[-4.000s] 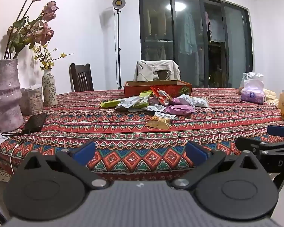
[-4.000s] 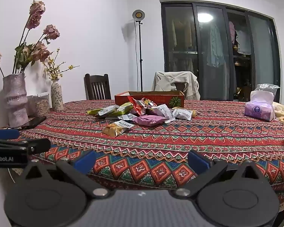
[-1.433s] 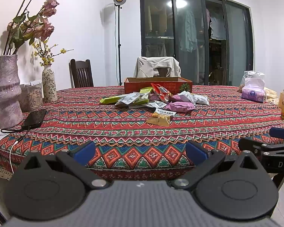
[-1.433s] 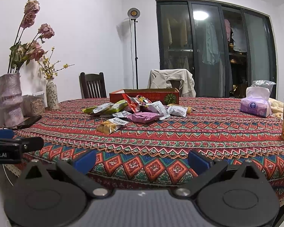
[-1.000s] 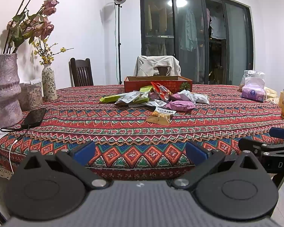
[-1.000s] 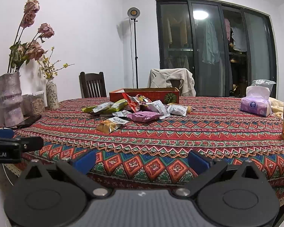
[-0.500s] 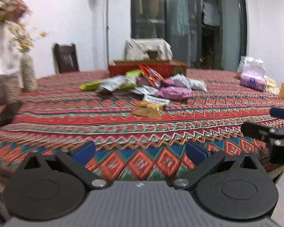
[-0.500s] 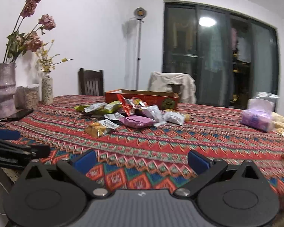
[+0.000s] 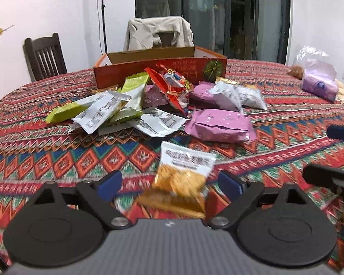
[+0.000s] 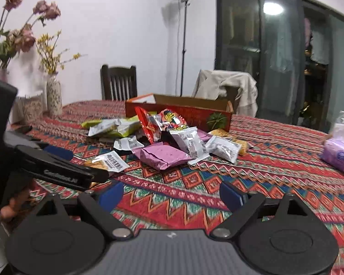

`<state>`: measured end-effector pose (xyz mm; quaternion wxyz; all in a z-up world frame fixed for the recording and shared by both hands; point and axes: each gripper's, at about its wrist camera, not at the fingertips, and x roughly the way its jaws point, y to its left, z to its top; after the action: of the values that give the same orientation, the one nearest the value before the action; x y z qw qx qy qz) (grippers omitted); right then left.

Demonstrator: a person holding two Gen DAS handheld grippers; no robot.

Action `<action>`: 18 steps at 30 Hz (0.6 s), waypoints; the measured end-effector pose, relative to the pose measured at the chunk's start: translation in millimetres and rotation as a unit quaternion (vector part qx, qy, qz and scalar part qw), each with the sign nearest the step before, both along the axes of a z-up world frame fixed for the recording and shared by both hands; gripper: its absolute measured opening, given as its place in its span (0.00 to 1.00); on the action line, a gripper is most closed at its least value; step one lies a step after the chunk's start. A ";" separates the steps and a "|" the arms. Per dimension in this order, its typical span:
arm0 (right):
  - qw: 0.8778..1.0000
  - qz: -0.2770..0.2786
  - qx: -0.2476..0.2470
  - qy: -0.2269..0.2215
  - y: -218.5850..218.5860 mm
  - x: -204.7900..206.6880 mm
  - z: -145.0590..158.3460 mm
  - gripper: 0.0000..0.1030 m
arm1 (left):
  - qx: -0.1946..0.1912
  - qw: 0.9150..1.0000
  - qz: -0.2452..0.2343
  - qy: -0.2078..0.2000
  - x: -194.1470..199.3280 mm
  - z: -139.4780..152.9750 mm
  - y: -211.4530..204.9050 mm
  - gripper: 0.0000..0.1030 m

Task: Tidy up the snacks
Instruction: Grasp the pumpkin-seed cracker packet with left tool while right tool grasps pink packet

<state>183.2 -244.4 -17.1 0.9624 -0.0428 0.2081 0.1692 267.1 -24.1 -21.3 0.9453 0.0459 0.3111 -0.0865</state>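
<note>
An orange snack packet with a white label [image 9: 183,171] lies on the patterned tablecloth between the jaws of my left gripper [image 9: 169,184]. Those jaws are closing and the pads stand clear of the packet. Behind it is a pile of snacks: a purple packet [image 9: 217,126], green packets [image 9: 135,91], a red packet [image 9: 172,87] and white ones. An open red cardboard box [image 9: 162,71] stands behind the pile. My right gripper [image 10: 170,193] is closing over bare cloth with nothing between its fingers, short of the purple packet [image 10: 162,155].
A purple tissue pack [image 10: 339,158] sits at the right of the table. Vases with flowers [image 10: 54,96] stand at the left edge. A dark wooden chair [image 10: 118,81] and a chair draped with a jacket [image 10: 227,87] stand beyond the table.
Both grippers have moved forward over the table toward the snack pile. The orange packet now lies between the left jaws. Both pairs of jaws stand a little narrower.
</note>
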 end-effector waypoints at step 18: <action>0.983 0.142 -0.060 0.095 66.8 176.6 -13.1 0.80 | -0.014 1.000 -0.017 0.014 7.1 -3.9 32.4 0.47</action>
<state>359.7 -177.6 -30.2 0.8999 -0.1136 0.3007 0.2947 274.2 8.3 -25.2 0.9397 0.0371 0.3225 -0.1079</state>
